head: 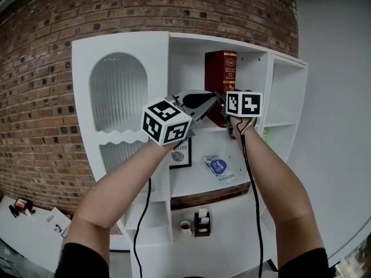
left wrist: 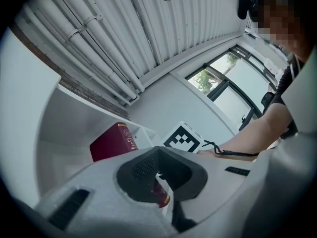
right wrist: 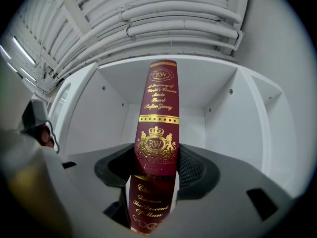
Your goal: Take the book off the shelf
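A dark red book [head: 220, 74] with gold lettering stands upright in the top middle compartment of the white shelf [head: 122, 45]. My right gripper [head: 227, 112] is at the book's lower end. In the right gripper view the book's spine [right wrist: 157, 118] fills the space between the dark pads [right wrist: 194, 171], and my right gripper [right wrist: 156, 175] is shut on it. My left gripper [head: 207, 103] hovers just left of the book, holding nothing. In the left gripper view my left gripper [left wrist: 161, 175] shows only a narrow gap, with the book [left wrist: 111, 143] behind it.
The compartment's side walls [right wrist: 225, 113] stand close on both sides of the book. Lower shelves hold a framed picture [head: 181, 153], a blue and white packet [head: 218, 167], a cup [head: 185, 226] and a black holder [head: 202, 222]. A brick wall [head: 35, 97] is behind.
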{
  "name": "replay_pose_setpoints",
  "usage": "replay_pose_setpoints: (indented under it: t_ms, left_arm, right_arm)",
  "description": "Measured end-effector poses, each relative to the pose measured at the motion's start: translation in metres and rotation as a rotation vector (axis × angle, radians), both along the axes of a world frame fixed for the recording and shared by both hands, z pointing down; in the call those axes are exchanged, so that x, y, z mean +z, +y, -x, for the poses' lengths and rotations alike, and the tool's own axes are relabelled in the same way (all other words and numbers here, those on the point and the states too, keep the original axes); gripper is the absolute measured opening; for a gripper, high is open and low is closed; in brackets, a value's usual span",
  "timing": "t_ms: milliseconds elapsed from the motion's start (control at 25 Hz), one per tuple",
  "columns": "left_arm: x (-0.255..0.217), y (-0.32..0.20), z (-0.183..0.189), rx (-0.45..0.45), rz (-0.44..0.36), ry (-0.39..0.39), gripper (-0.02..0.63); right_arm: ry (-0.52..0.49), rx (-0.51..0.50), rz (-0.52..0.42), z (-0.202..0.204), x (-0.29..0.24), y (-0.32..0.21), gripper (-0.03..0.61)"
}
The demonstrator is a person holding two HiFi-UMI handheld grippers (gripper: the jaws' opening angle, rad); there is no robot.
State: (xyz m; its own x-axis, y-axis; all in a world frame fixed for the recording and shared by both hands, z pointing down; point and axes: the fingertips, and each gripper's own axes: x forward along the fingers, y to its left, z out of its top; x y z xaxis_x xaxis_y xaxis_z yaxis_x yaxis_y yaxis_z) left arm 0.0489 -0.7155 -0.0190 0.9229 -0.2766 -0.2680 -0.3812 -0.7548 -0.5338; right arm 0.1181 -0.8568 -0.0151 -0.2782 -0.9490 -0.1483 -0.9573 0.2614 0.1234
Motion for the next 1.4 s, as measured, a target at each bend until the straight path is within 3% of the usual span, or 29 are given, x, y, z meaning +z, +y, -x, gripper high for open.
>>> replay_pose_setpoints:
  t_ms: [280,720,920,1200,1400]
  left_arm:
    - [0.008,0.026,-0.022,-0.044,-0.006,-0.027,0.008]
    - [0.011,0.091,-0.047,-0.126,0.028,0.035,0.008]
    - [0.027,0.120,-0.055,-0.168,0.043,0.002,0.008]
    - [0.039,0.176,-0.040,-0.172,0.045,-0.013,0.008]
    - [0.042,0.219,-0.007,-0.154,0.053,-0.006,0.008]
  right_arm:
    - [0.017,-0.033,-0.027,-0.014,0.001,0.037,0.239]
    - [0.039,-0.129,-0.102,-0.050,0.002,0.130,0.235]
    - [0.013,-0.162,-0.131,-0.063,0.004,0.170,0.235]
    - [-0.014,-0.178,-0.139,-0.072,0.020,0.232,0.235]
    - [-0.001,-0.177,-0.142,-0.060,0.030,0.273,0.235]
